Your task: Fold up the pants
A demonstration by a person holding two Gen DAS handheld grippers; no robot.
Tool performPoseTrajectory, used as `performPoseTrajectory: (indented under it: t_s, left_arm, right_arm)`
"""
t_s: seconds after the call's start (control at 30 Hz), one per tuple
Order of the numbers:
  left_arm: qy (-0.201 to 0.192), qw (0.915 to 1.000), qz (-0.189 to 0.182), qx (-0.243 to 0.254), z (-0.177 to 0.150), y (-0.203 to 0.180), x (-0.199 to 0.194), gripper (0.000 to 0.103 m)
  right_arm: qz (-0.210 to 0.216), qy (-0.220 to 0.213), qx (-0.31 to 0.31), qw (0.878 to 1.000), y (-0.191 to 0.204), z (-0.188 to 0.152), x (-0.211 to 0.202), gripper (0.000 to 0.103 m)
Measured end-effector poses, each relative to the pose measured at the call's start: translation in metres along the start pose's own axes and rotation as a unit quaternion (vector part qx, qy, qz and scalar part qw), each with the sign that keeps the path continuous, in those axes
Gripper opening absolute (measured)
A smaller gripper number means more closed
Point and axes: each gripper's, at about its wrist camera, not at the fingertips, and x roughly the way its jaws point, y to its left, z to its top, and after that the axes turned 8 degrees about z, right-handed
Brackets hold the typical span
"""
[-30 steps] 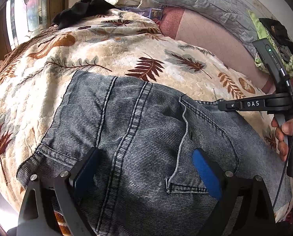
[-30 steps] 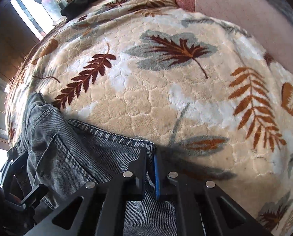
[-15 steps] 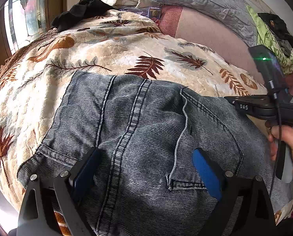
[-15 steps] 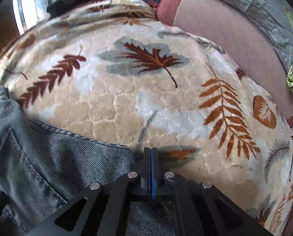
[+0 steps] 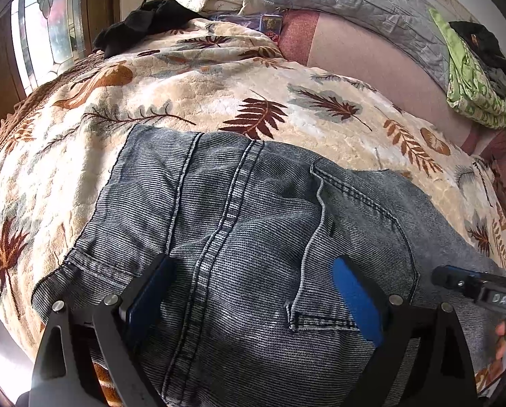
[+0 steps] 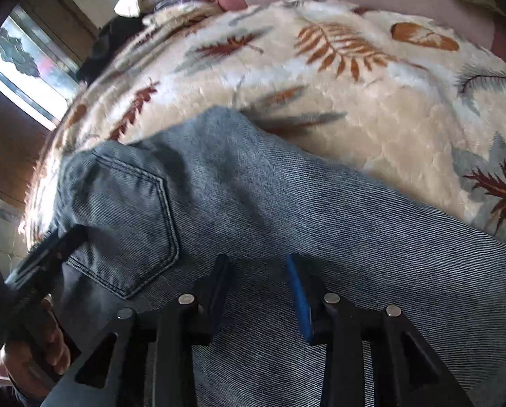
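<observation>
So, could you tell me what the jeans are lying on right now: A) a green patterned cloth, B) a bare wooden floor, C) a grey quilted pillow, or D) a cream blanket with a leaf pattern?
D: the jeans lie spread on the cream leaf-print blanket, which shows around their far edges in both views.

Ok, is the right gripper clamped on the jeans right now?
No, the right gripper has its jaws apart above the jeans, with denim showing in the gap and nothing pinched.
</observation>
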Motion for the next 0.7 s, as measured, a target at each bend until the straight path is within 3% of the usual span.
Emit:
performPoseTrajectory:
  t_s: [0.1, 0.17, 0.2, 0.33, 0.43, 0.53, 0.6, 0.7]
  left_arm:
    - [-0.012, 0.9999, 0.003, -0.005, -0.001, 0.0, -0.004, 0.095]
    - [-0.022, 0.9996, 0.007, -0.014, -0.001, 0.001, -0.009, 0.095]
    - [-0.032, 0.9992, 0.01, -0.02, -0.002, 0.001, -0.013, 0.095]
    - [-0.086, 0.9957, 0.034, 0.002, -0.006, -0.01, -0.033, 0.095]
    - [-0.094, 0.9947, 0.026, 0.032, -0.011, -0.027, -0.043, 0.095]
    - [-0.099, 0.9938, 0.011, 0.05, -0.017, -0.047, -0.053, 0.095]
    - [-0.097, 0.9933, -0.002, 0.063, -0.023, -0.062, -0.06, 0.095]
    - [-0.091, 0.9925, -0.022, 0.078, -0.03, -0.082, -0.069, 0.095]
  right_arm:
    - [0.027, -0.07, 0.025, 0.997, 0.001, -0.013, -0.053, 0.046]
    - [0.024, -0.133, 0.04, 0.99, -0.003, -0.037, -0.096, 0.079]
    - [0.032, -0.165, 0.053, 0.984, -0.009, -0.054, -0.116, 0.083]
    - [0.08, -0.248, 0.148, 0.954, -0.07, -0.126, -0.178, 0.083]
    - [0.088, -0.297, 0.274, 0.911, -0.142, -0.189, -0.214, 0.083]
    - [0.111, -0.314, 0.367, 0.869, -0.205, -0.234, -0.229, 0.084]
    - [0.133, -0.309, 0.391, 0.857, -0.23, -0.246, -0.232, 0.084]
    - [0.15, -0.295, 0.4, 0.855, -0.246, -0.242, -0.223, 0.084]
